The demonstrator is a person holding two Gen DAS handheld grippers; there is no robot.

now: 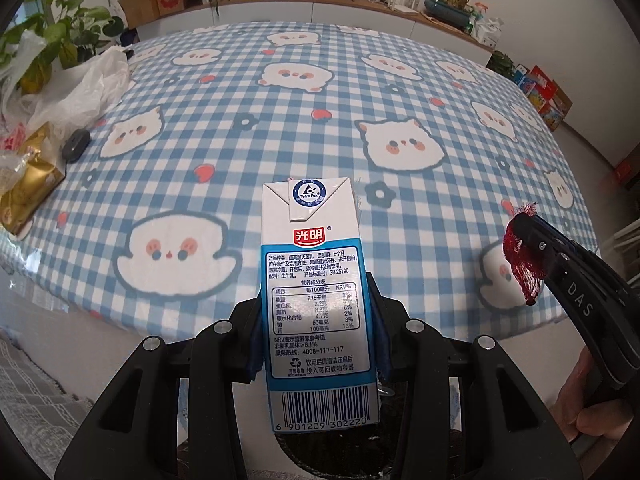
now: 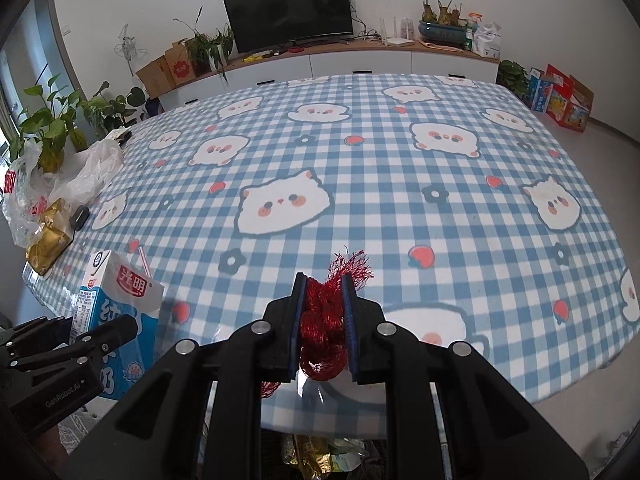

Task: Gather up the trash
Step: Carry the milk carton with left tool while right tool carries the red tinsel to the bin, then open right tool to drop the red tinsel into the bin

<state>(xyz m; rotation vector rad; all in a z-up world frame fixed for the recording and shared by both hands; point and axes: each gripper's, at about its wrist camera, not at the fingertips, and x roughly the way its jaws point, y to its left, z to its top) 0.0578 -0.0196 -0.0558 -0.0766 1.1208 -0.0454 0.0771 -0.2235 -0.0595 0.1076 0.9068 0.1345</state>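
The tablecloth [image 2: 360, 184] was blue-and-white check with white cartoon animals, red strawberries and dark flowers. The milk carton [image 1: 316, 304] was white and blue with a red logo. The net [image 2: 324, 328] was red. At far left lay a gold, perhaps foil, packet [image 2: 48, 240].

Table [image 2: 400, 208] under blue-check cartoon cloth fills centre | white wall behind, dark TV [image 2: 289, 10] at 12 o'clock on long white sideboard [image 2: 360, 62] | leafy plants [image 2: 60, 120] at 10 | colourful boxes [image 2: 560, 96] on pale floor at 2, perhaps toys | soft daylight
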